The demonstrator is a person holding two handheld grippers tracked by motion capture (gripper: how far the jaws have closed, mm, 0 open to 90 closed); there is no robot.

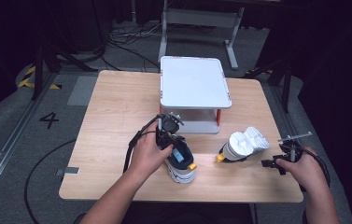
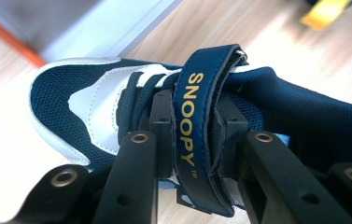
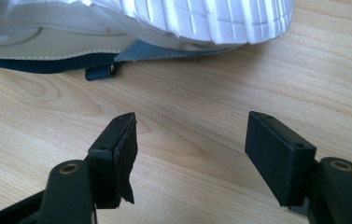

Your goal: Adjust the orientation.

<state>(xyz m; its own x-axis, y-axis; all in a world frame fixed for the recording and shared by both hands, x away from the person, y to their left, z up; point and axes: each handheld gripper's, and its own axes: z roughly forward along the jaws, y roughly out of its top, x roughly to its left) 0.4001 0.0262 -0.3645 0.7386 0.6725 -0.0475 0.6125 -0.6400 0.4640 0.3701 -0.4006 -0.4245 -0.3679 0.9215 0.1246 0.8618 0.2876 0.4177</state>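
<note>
left gripper [image 2: 197,140]: jaws clamped on navy strap [image 2: 197,116] of upright shoe [image 1: 181,164], frame centre | right gripper [image 3: 190,144]: jaws apart, empty, below tipped shoe [image 3: 141,28]

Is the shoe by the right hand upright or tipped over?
Tipped over. The shoe lies on its side on the table, its white ridged sole facing up and outward in the high view.

On the table [image 1: 117,102], one shoe [image 1: 181,165] stands at the front, the other shoe [image 1: 243,145] lies to its right, and a rack [image 1: 194,88] stands behind both.
</note>
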